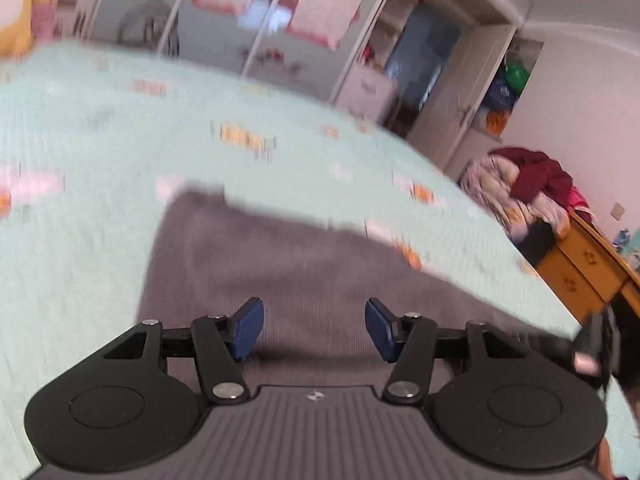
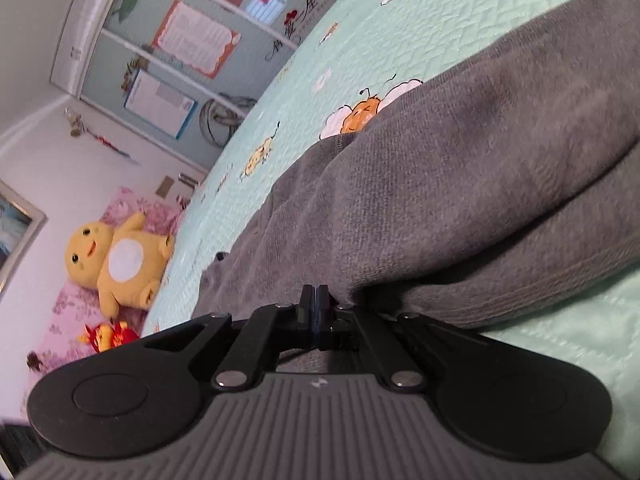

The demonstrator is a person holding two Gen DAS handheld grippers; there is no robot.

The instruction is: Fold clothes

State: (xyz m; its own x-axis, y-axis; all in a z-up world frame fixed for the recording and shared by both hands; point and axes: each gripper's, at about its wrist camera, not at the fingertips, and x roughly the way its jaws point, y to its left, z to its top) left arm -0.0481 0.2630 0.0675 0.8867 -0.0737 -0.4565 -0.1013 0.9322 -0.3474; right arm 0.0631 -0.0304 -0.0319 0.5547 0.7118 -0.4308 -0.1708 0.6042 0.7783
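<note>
A grey knit garment [image 1: 280,264] lies spread on the mint bedspread [image 1: 80,208]; this view is motion-blurred. My left gripper [image 1: 315,328] hovers just above the garment's near part, open, with nothing between its blue pads [image 1: 249,326]. In the right wrist view the same grey garment [image 2: 460,184] stretches away in long folds, bunched and pulled in beside the fingertips. My right gripper [image 2: 315,300] is shut there on the near edge of the cloth. A dark blurred shape at the right edge of the left wrist view may be the right gripper.
The quilt [image 2: 360,52] bears cartoon bee prints. A yellow plush toy [image 2: 116,256] sits on pink bedding at the head end. A pile of clothes [image 1: 528,192] rests on a wooden desk [image 1: 584,276] past the bed's right edge. Wardrobe doors [image 1: 224,20] stand behind.
</note>
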